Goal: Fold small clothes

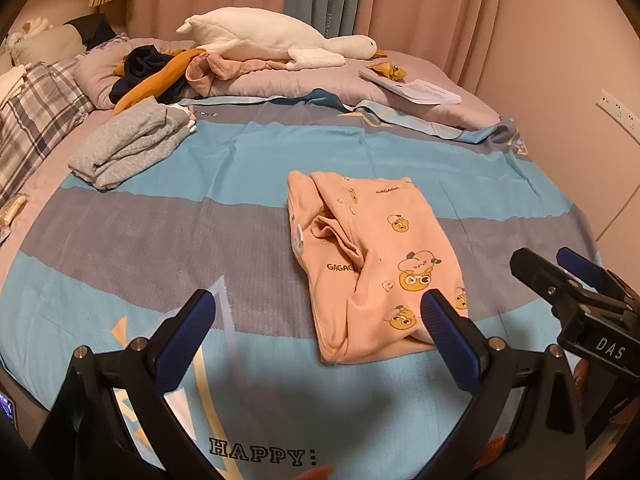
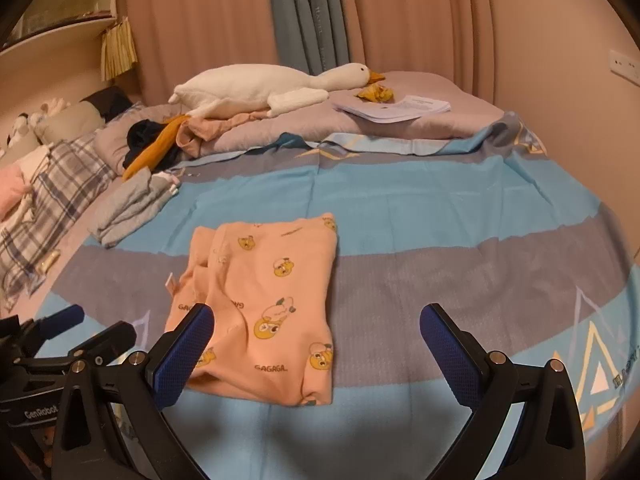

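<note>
I had the left gripper held with its fingers spread wide and nothing between them. The folded pink garment lay flat on the striped bedsheet, ahead of the fingers and toward the right one, whose blue pad overlapped the garment's near corner in view; I could not tell whether it touched the cloth.

The right gripper was likewise wide open and held nothing. From its camera the garment sat ahead of and partly behind its left finger, with bare sheet in front of the other finger.

Farther out beyond both pairs of fingers, to the left, lay a folded grey garment. Well past it a white plush goose rested on the lilac quilt, with some papers to the right.
</note>
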A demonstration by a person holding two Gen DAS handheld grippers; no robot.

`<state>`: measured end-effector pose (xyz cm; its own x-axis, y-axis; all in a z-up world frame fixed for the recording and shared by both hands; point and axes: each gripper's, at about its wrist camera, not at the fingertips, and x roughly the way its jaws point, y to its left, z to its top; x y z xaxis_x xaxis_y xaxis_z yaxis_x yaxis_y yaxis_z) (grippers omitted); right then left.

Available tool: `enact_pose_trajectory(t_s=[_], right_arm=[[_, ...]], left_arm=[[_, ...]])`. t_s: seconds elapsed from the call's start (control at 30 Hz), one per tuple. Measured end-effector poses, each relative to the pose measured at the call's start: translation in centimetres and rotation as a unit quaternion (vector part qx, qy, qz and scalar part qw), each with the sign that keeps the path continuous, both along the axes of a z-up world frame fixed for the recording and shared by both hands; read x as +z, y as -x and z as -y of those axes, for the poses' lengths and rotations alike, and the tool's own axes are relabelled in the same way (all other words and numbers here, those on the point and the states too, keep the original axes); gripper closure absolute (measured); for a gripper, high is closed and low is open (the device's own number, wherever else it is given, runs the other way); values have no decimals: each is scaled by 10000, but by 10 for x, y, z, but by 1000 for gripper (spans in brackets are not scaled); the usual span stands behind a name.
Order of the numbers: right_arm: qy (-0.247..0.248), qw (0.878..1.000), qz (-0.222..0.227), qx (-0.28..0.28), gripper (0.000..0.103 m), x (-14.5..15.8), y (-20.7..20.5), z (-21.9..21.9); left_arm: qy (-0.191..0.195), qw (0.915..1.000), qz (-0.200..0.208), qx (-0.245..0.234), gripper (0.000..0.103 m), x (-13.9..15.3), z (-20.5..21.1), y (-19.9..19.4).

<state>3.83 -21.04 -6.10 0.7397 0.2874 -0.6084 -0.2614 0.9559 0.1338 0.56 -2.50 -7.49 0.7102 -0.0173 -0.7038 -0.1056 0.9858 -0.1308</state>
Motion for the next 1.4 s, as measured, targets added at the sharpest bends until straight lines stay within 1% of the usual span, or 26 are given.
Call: enact_pose_trajectory(t_s=[0.13, 0.43, 0.63, 0.97, 1.17, 1.4], right_arm=[[4, 10000, 18, 66, 1, 1, 3, -2], [68, 10000, -1, 42, 1, -1, 2, -6], [93, 9999, 25, 77, 1, -1, 4, -8], [144, 9999, -2, 18, 1, -3, 3, -7], [168, 9999, -7, -3, 1, -3, 3, -5], [229, 9997, 21, -5, 1, -2, 3, -6]], left_arm=[[143, 9999, -32, 2, 0, -1, -3, 0], [63, 10000, 8, -14, 0, 1, -2, 2], [86, 10000, -10, -34, 0, 1, -3, 2], [-16, 9998, -164, -88, 0, 0, 2, 2], [-120, 9994, -330, -69, 0, -4, 5, 0], [-102, 9993, -346, -129, 0, -2, 6, 1]])
